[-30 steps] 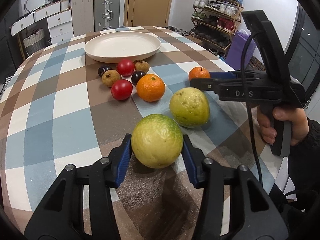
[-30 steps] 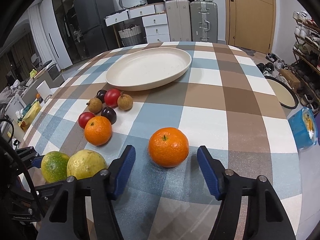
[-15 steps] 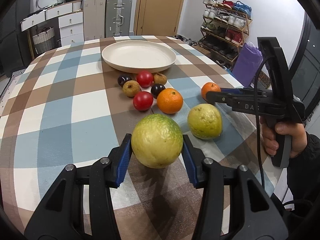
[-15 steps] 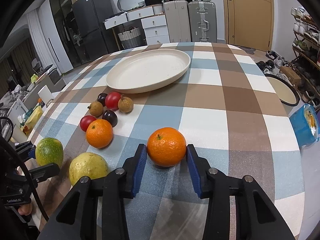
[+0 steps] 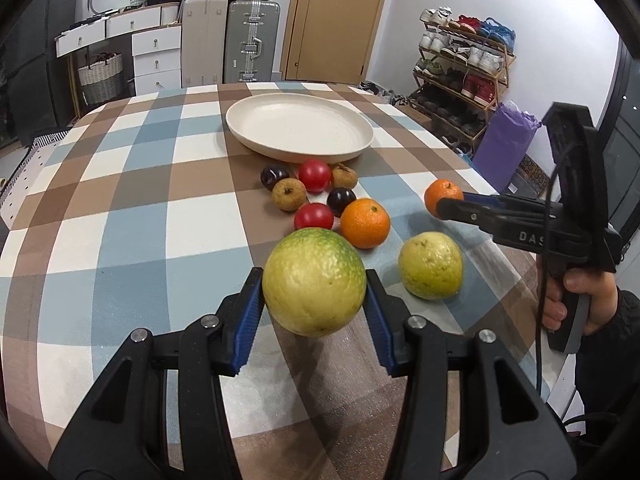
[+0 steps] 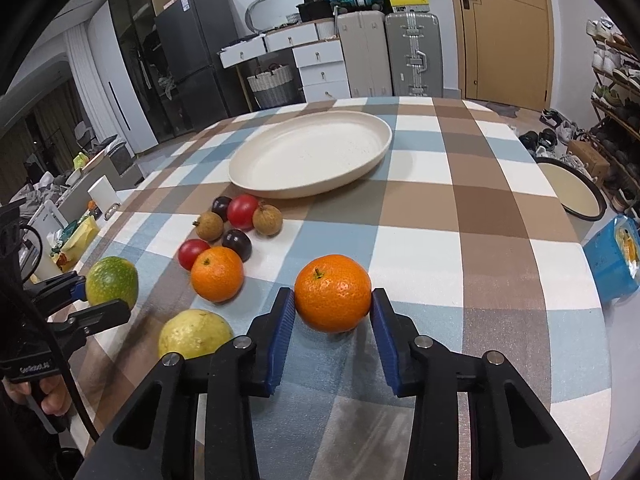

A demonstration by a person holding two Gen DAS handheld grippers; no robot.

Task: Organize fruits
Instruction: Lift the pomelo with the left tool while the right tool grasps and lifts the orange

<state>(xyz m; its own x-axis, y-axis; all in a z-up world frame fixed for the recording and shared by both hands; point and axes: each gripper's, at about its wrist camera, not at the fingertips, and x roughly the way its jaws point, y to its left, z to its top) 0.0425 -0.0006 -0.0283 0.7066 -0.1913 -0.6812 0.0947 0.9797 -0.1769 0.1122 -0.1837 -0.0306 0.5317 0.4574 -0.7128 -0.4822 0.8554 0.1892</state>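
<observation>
**Fruit tally on the checked table**

Two oranges (image 6: 333,298) (image 6: 217,273), one green citrus (image 5: 314,282), one yellow-green fruit (image 5: 431,265). Two red tomatoes (image 5: 315,175) (image 5: 314,216), two dark plums (image 5: 274,175) (image 5: 341,199), two brown longans (image 5: 289,194) (image 5: 344,176). One cream plate (image 5: 240,128). Two grippers (image 5: 314,312) (image 6: 333,330) working.

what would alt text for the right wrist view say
The right gripper has its jaws closing on an orange above a checked tablecloth. Beyond lie more small fruits and an empty cream plate.
</observation>
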